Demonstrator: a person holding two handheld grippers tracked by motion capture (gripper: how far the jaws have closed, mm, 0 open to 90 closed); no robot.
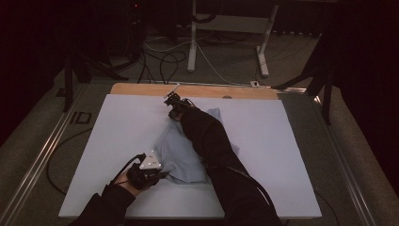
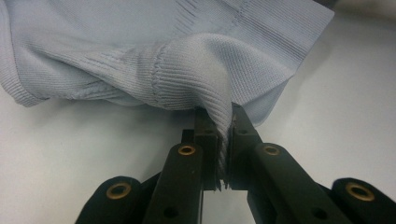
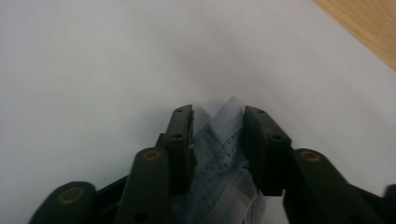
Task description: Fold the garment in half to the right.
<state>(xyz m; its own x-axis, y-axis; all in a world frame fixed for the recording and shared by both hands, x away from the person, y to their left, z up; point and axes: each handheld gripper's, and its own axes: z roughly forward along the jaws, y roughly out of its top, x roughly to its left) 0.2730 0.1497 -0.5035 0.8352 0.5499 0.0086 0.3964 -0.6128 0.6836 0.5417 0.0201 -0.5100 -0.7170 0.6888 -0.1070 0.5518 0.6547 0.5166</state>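
Note:
A light blue knitted garment point(image 1: 181, 155) lies crumpled in the middle of the white board point(image 1: 117, 136). At its near left corner, my left gripper point(image 1: 163, 175) is shut on a ribbed fold of the garment point(image 2: 154, 42); the left gripper view has the cloth pinched tight between the jaws of the left gripper point(image 2: 223, 119). My right gripper point(image 1: 172, 102) is at the far end of the cloth, reached there by a dark-sleeved arm lying over the garment. In the right gripper view, the right gripper point(image 3: 217, 119) holds a bunched strip of garment point(image 3: 222, 158) just above the board.
A strip of wooden table edge point(image 1: 197, 90) runs along the far side of the board, and the wooden table edge point(image 3: 369, 23) appears in the right gripper view too. Beyond it, cables and white table legs point(image 1: 192, 42) stand on the floor. Bare board stretches left and right of the garment.

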